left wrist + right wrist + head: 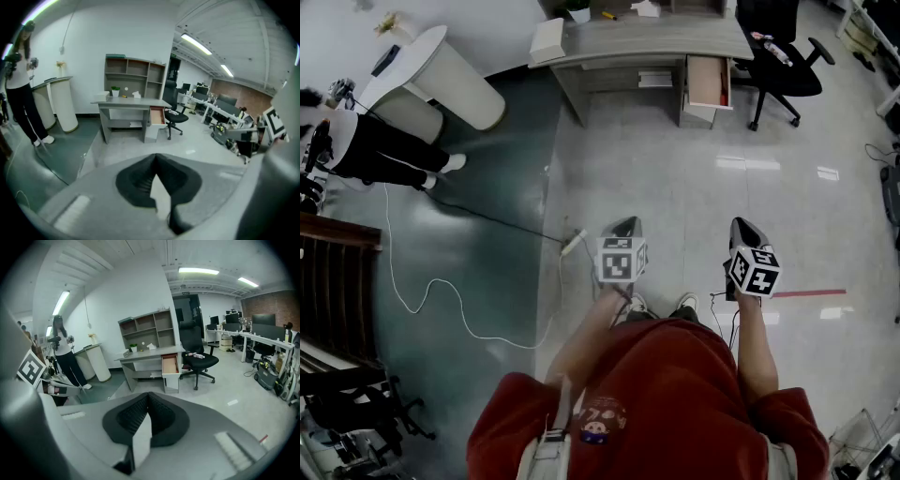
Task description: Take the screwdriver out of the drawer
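Head view shows the person in the red top (675,403) standing on the shiny pale floor (675,169), well away from the long grey desk (656,42). The small pale drawer with the brown inside (709,82) hangs open at the desk's right end, just beside the black office chair on wheels (783,56). The screwdriver should be in that drawer, but it is too far off to pick out. A bit of red shows at the drawer's edge, and I cannot tell what it is.

The left gripper (623,225) and the right gripper (744,227) are held out in front of the body, side by side. Both tip down a little and aim toward the desk. I think they are carried this way because there is nothing to grab here, and the desk has to be reached first. Each gripper's own view shows its jaws pressed together at the tips, with nothing between them.

The drawer lies far ahead of both pairs of jaws, nearer the right one's line. The jaws will need to open before they go in. A thin white cable (422,291) lies on the floor off to the left, away from the straight way to the desk.
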Motion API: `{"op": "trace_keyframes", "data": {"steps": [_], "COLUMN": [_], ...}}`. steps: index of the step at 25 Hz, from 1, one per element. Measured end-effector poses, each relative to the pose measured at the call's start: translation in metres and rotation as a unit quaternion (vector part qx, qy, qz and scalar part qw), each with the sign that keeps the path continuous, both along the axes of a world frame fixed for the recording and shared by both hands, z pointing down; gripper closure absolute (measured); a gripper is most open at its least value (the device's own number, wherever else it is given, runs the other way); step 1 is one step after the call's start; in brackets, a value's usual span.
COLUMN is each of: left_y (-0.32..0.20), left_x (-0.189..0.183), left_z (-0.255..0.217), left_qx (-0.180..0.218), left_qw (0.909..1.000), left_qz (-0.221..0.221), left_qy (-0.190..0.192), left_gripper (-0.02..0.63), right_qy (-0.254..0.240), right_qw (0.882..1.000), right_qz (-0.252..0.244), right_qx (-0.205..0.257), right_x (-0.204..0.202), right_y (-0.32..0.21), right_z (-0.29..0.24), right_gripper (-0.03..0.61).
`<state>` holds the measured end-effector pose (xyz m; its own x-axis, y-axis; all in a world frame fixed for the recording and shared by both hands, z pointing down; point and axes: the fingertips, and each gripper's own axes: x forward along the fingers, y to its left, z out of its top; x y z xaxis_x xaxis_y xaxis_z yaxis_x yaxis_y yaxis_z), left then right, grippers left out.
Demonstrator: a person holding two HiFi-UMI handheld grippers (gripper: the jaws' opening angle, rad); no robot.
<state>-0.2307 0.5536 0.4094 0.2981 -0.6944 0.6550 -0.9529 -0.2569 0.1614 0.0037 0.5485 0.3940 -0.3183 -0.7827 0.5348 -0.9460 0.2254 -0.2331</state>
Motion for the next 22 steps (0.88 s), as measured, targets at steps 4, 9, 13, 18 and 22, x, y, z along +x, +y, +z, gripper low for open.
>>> {"op": "trace_keyframes", "data": {"steps": [4, 9, 13, 18, 22], "left_y": [-0.003, -0.005, -0.005, 0.0, 0.003], "left_x": [0.013, 0.032, 0.047, 0.075, 0.094], "left_z": [-0.001, 0.001, 0.003, 0.01, 0.015], "left_qx": [0.001, -0.003, -0.009, -0.014, -0.017], "left_qw": [1.0, 0.9999, 0.9998, 0.9996, 0.9993], "left_qz": [-0.001, -0.009, -0.012, -0.012, -0.016], "left_qy": [-0.001, -0.006, -0.012, -0.021, -0.029], "left_gripper": [0.617, 0.617, 0.617, 0.617, 0.617], "right_qy": [-0.003, -0.009, -0.017, -0.018, -0.025], "right_qw": [1.0, 1.0, 1.0, 1.0, 0.999], "right_qz": [0.002, -0.005, -0.008, -0.015, -0.02], "right_qx": [-0.002, -0.007, -0.009, -0.014, -0.025], "right_x": [0.013, 0.032, 0.047, 0.069, 0.086], "right_y": [-0.004, -0.009, -0.012, -0.007, 0.0], "right_z": [0.002, 0.006, 0.009, 0.021, 0.032], "right_gripper": [0.577, 0.577, 0.577, 0.577, 0.577]}}
